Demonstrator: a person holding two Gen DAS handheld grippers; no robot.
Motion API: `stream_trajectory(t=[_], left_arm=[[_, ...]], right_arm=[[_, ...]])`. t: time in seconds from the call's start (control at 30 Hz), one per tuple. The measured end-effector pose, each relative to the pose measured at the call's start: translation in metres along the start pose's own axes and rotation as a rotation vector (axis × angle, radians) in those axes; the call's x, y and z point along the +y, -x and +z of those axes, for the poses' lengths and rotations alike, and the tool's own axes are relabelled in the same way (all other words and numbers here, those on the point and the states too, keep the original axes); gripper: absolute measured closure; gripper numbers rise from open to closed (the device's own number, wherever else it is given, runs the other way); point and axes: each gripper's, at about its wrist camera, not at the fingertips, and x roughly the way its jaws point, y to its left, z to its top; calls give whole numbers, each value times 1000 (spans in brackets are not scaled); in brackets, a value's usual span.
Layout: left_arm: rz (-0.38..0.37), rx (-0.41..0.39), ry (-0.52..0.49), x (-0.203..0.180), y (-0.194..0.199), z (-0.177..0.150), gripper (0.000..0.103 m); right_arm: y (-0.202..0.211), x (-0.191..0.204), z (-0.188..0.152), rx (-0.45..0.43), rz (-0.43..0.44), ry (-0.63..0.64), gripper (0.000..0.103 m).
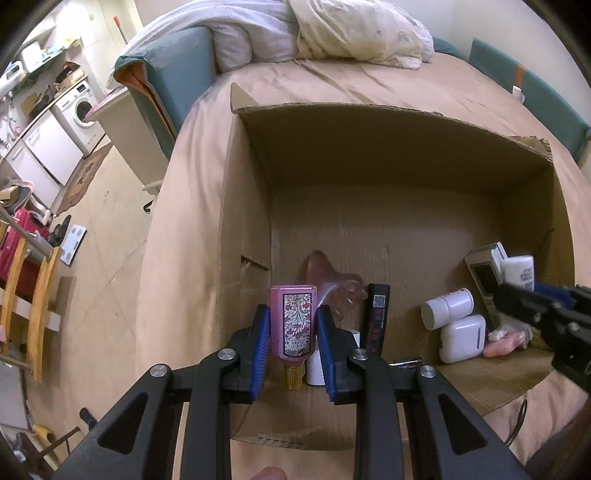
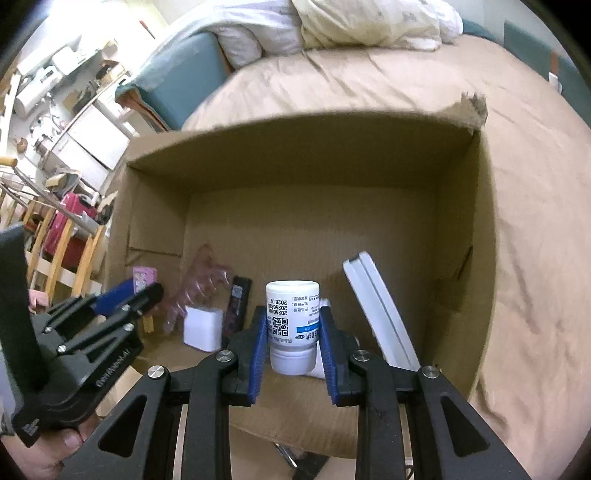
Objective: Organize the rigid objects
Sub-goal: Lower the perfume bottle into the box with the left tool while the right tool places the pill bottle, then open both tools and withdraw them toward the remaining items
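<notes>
L wrist view, L to R: washing machine (image 1: 82, 109) + white cabinets far L, wooden rack (image 1: 33, 291) w/ red item at L edge. Tan-sheeted bed (image 1: 332, 85) carries open cardboard box (image 1: 369, 125), pillow (image 1: 354, 29) behind it. L gripper (image 1: 291, 325) clamped on pink perfume bottle (image 1: 293, 323), floral label, gold cap pointing toward camera, blue pads (image 1: 260, 343) pressing both flat sides; bottle is over box floor near L wall, can't tell if touching floor. Just behind: translucent pink piece (image 1: 332, 280), then black stick-shaped pack (image 1: 376, 317) standing upright. Further R on box floor: white bottle (image 1: 447, 308) lying on side, white earbud-type case (image 1: 463, 338) just below it, pale pink item (image 1: 504, 341), white device w/ dark screen (image 1: 484, 273) leaning toward R wall. R gripper (image 1: 517, 299) enters at R edge.

R wrist view, L to R: L gripper (image 2: 147, 295) at L, person's hand (image 2: 44, 443) under it. White rectangular case (image 2: 203, 328) on box floor. R gripper (image 2: 291, 332) closed on white pill bottle (image 2: 293, 325), QR label, upside down, cap toward camera, held inside box near middle. White flat device (image 2: 380, 314) leans to R of it, near R wall (image 2: 465, 221)
</notes>
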Motion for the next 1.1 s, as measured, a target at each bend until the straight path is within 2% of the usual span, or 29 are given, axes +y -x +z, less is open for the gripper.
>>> stream_trajectory(t=[0.13,0.17,0.2,0.23,0.33,0.47,0.57,0.6,0.67,0.73,0.83,0.9,1.1], left_arm=[[-1,0,2,0,0,-1,80],[0,-1,2,-1,0,-1,80],[0,-4,2,-1,0,-1,80],[0,-5,2,-1,0,-2,80],[-4,-13,3,-2,2,-3,80],[4,-27,3,-2,4,-4,80],[2,-49,5,-2,9,-5,80],[-1,-60,5,-3,11,-5,77],[-10,-85,2,-4,17,-5,62],[-41,-106,-4,-7,23,-5,40],[-59,-135,-24,-13,31,-5,22],[-46,-157,-39,-17,36,-5,18],[-33,-182,-39,-17,44,-5,16]], right_arm=[[5,0,2,-25,7,-6,71],[7,0,3,-34,4,-7,60],[9,1,4,-45,-2,-7,38],[12,1,5,-67,-3,-9,32],[17,-1,7,-92,-3,-13,31],[17,-3,9,-101,-13,-28,19],[20,-5,10,-121,-14,-37,14],[21,-6,10,-125,-16,-40,8],[21,-9,10,-129,-14,-51,2],[21,-11,10,-132,-14,-63,2],[22,-13,11,-143,-15,-76,0],[23,-15,12,-151,-16,-86,0],[25,-24,14,-153,-6,-130,0]])
